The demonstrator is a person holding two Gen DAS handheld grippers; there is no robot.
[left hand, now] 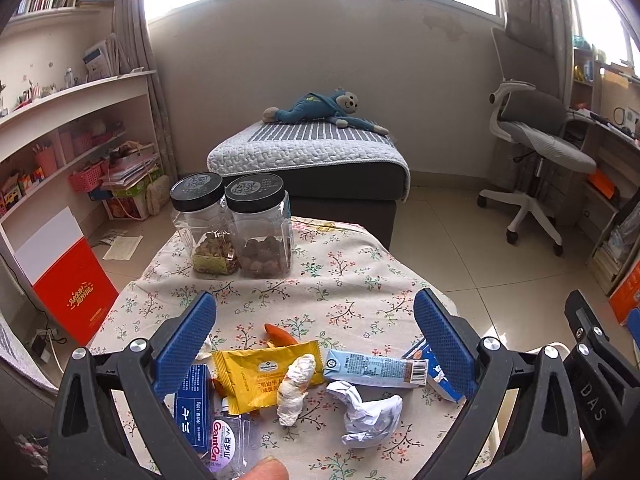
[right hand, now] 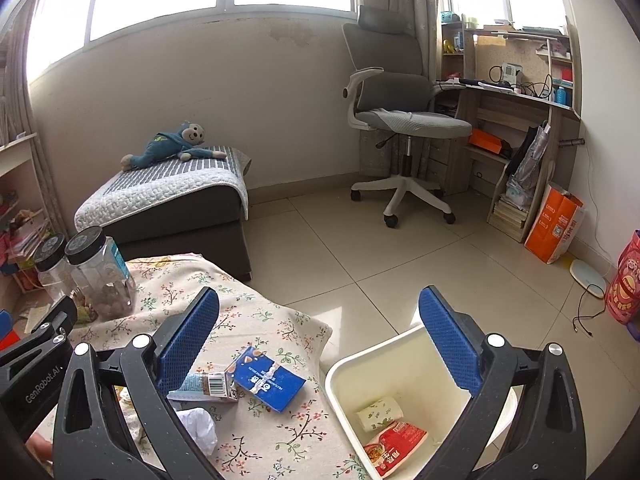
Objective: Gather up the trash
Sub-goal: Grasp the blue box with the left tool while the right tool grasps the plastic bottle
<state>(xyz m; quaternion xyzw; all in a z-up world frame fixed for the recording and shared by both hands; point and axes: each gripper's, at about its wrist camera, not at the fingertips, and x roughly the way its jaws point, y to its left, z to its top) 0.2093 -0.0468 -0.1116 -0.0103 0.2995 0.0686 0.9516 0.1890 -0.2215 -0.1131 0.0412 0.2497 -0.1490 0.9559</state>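
left wrist view: my left gripper (left hand: 316, 316) jaws wide, nothing held, over floral tablecloth (left hand: 340, 272). trash between fingers: yellow wrapper (left hand: 248, 372), crumpled tissue (left hand: 372, 412), light blue carton (left hand: 372, 368), twisted paper wad (left hand: 294, 388). two black-lidded jars (left hand: 232, 224) stand beyond. right wrist view: my right gripper (right hand: 320, 320) wide too, empty, above cream bin (right hand: 400, 364) beside table; paper cup (right hand: 380, 412) and red packet (right hand: 394, 446) inside bin. blue box (right hand: 268, 380) lies on table near bin.

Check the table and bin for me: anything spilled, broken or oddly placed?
Nothing spilled. The litter lies loose on the table; the blue box sits near the edge beside the bin. Both jars stand upright, lids on.
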